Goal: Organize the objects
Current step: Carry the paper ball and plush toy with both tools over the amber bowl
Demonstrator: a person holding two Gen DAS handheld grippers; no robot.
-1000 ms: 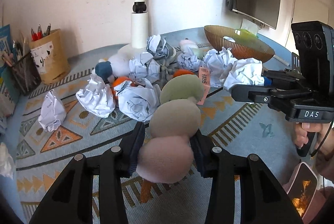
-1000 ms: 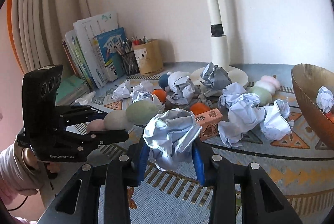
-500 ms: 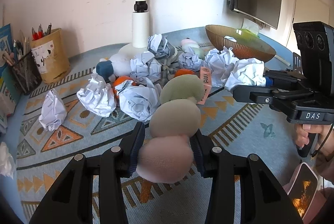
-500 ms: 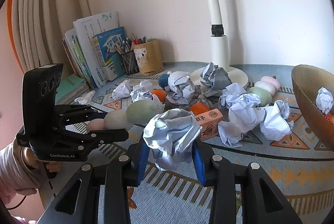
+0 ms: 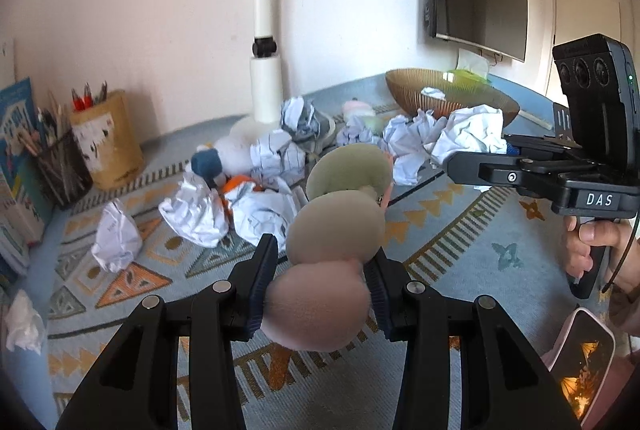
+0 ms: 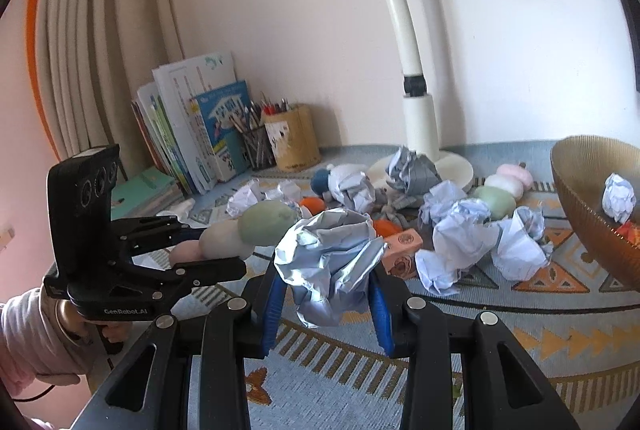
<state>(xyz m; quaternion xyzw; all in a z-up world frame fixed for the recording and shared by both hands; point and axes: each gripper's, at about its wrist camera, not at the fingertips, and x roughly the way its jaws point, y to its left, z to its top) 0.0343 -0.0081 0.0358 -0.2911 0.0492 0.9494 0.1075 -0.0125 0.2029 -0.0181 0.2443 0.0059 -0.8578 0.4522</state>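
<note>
My left gripper [image 5: 323,254] is shut on a plush skewer toy [image 5: 336,226] of pink, beige and green balls, gripped at the pink end and held above the patterned mat. My right gripper [image 6: 326,270] is shut on a crumpled paper ball [image 6: 328,254], also off the mat. From the right wrist view, the left gripper [image 6: 216,246] with the plush toy [image 6: 264,222] hangs at the left. In the left wrist view, the right gripper [image 5: 472,165] with its paper ball [image 5: 468,133] is at the right. A brown ribbed bowl [image 6: 580,197] at the far right holds a paper ball [image 6: 618,195].
Several crumpled papers [image 6: 460,242], a second plush skewer [image 6: 500,185] and a small orange box [image 6: 400,250] lie around a white lamp base [image 6: 456,169]. Pen holders [image 6: 292,141] and books [image 6: 216,125] stand at the back left. A phone [image 5: 580,362] lies near the front edge.
Both grippers have tipped slightly upward, so the desk sits lower in each view. Each still holds its load.
</note>
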